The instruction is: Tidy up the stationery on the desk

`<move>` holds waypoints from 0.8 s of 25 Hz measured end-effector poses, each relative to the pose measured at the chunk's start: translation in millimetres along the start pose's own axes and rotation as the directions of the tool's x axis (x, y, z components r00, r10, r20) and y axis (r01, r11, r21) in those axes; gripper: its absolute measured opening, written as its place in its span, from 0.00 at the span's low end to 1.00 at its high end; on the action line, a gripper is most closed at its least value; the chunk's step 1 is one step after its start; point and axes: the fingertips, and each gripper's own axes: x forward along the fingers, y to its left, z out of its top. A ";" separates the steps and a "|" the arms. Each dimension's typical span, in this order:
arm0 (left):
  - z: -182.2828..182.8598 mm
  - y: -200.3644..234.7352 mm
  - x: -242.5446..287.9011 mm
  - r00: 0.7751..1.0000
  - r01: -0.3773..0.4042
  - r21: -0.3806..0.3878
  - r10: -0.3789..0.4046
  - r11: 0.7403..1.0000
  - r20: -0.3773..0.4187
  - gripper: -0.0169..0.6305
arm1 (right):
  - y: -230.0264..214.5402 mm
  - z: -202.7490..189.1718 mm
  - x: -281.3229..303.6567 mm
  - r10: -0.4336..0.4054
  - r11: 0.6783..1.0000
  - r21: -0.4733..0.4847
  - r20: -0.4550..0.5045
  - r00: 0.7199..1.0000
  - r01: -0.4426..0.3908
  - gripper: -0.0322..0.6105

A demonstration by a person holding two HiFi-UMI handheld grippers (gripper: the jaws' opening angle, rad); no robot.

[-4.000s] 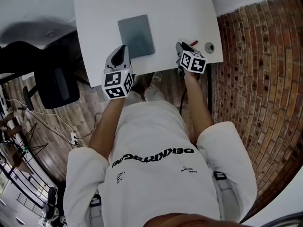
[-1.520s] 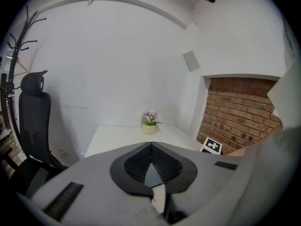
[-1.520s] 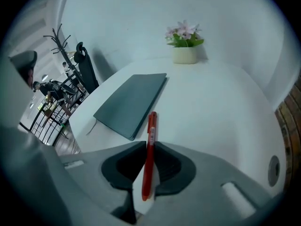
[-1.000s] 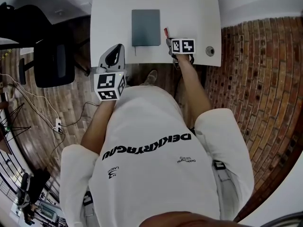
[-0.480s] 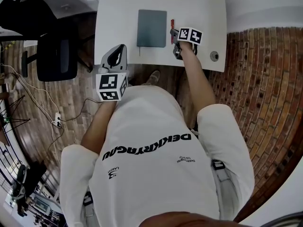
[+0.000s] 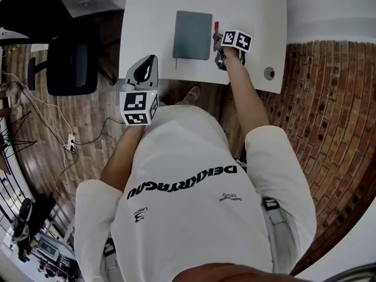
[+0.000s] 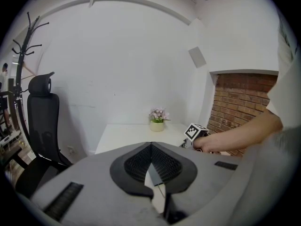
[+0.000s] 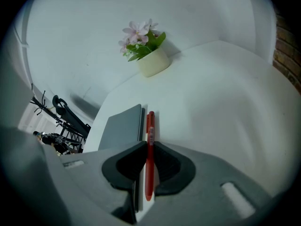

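The desk [image 6: 150,34] is broad and smooth, so I judge a round pen dropped carelessly could roll off it. The grey notebook [image 6: 192,35] lies just beside my drop line, and a nudge would skew it. My left hand-held gripper [image 7: 151,147] is pressed together and empty. My right hand-held gripper [image 8: 149,147] pinches the red pen [image 8: 150,124] along the notebook's right edge, and so thin a hold might swivel. I can't read the upside-down shirt print.

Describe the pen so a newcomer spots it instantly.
Start at the white desk, then the grey notebook lying on it. Along the notebook's right edge runs a slim red pen, clamped between the right gripper's jaws. It is the only red thing there.
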 end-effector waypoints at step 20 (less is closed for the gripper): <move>1.1 4.0 1.1 1.000 0.008 -0.008 -0.008 1.000 0.003 0.02 | 1.1 2.7 0.7 -0.067 0.997 -0.039 0.010 0.998 0.068 0.17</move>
